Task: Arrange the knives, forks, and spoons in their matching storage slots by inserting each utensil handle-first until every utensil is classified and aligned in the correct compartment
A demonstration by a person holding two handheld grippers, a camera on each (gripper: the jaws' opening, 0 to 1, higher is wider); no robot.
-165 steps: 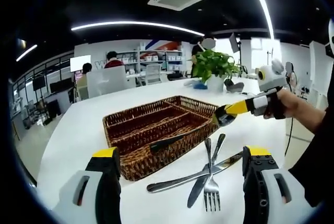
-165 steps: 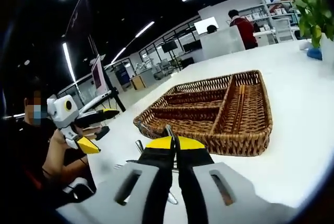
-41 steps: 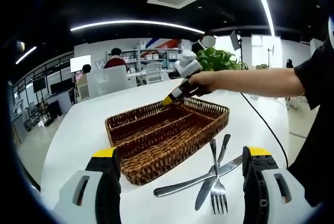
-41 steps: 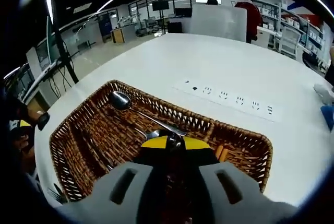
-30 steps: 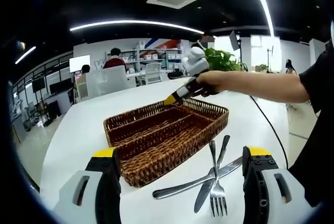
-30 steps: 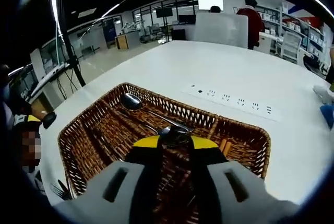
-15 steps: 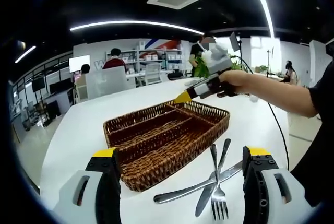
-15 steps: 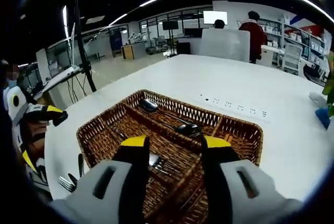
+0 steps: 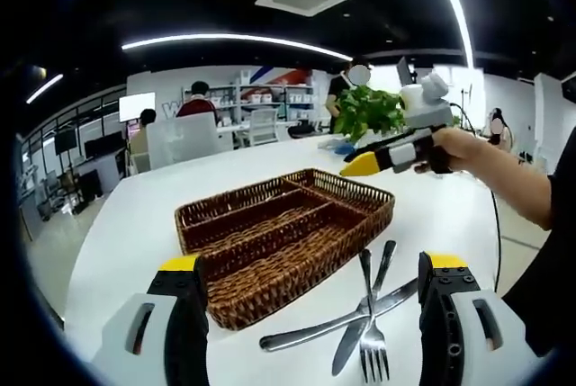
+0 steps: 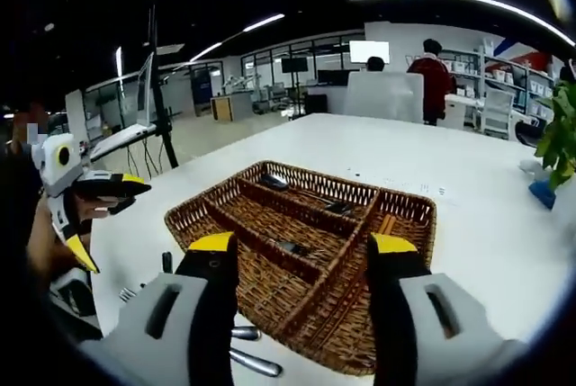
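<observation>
A brown wicker basket (image 9: 270,273) with long compartments sits on the white table. In the right gripper view the basket (image 10: 193,215) holds two spoons (image 10: 273,183) in its far compartment and a small metal piece (image 10: 288,246) in the middle one. A fork (image 9: 370,350) and two other silver utensils (image 9: 333,318) lie crossed on the table beside the basket. My left gripper (image 9: 312,262) is open over the basket's near edge, holding nothing. My right gripper (image 10: 303,244) is wide open above the basket and holds nothing. A hand holds the right gripper (image 9: 378,159) up past the basket's right corner.
A potted green plant (image 9: 369,112) stands at the table's far side. The left gripper (image 10: 108,219) shows at the left, with loose utensils (image 10: 166,263) on the table below it. People, chairs and shelves fill the background.
My right gripper has opened, left its spoon in the basket's far compartment, and drawn back and upward. The left gripper has stayed put and open.
</observation>
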